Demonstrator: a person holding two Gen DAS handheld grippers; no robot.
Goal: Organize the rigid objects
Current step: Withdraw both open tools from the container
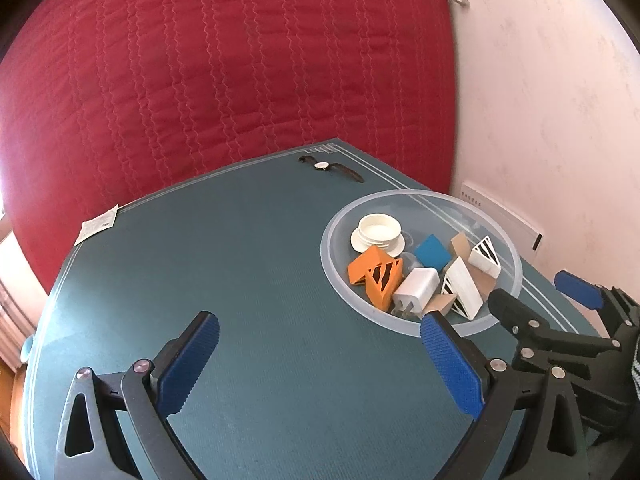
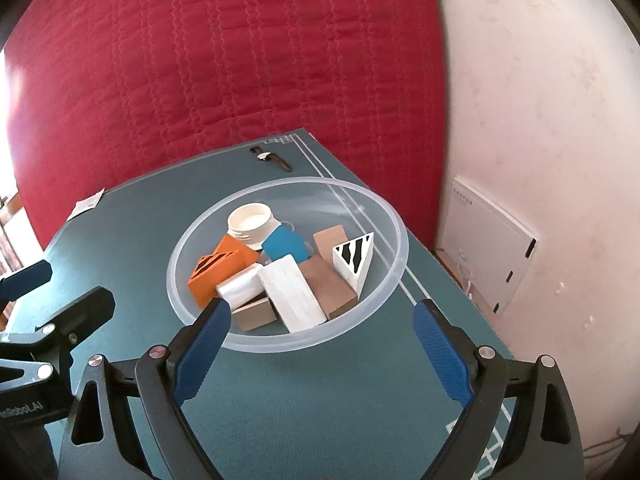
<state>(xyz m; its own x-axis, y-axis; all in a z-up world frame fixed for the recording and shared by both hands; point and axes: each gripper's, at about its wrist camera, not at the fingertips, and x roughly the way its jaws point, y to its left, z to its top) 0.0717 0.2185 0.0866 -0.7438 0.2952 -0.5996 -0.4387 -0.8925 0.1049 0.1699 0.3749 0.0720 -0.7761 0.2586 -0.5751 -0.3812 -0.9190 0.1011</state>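
A clear plastic bowl (image 2: 394,276) (image 1: 332,264) stands on the teal mat. It holds several blocks: an orange wedge (image 2: 218,270) (image 1: 376,274), white blocks (image 2: 294,296), a zebra-striped white wedge (image 2: 354,258) (image 1: 486,258), brown blocks (image 2: 324,280), a blue piece (image 2: 284,244) (image 1: 432,252) and a cream jar lid (image 2: 252,222) (image 1: 378,232). My right gripper (image 2: 322,314) hangs open over the bowl's near rim with nothing between its fingers. My left gripper (image 1: 320,332) is open over bare mat, left of the bowl. The right gripper (image 1: 540,292) also shows in the left wrist view beside the bowl.
A wristwatch (image 1: 330,167) (image 2: 272,158) lies near the mat's far edge. A small paper packet (image 1: 98,224) (image 2: 86,204) sits at the far left corner. A red quilted bed (image 1: 220,60) rises behind the mat. A white wall with a panel (image 2: 488,244) stands on the right.
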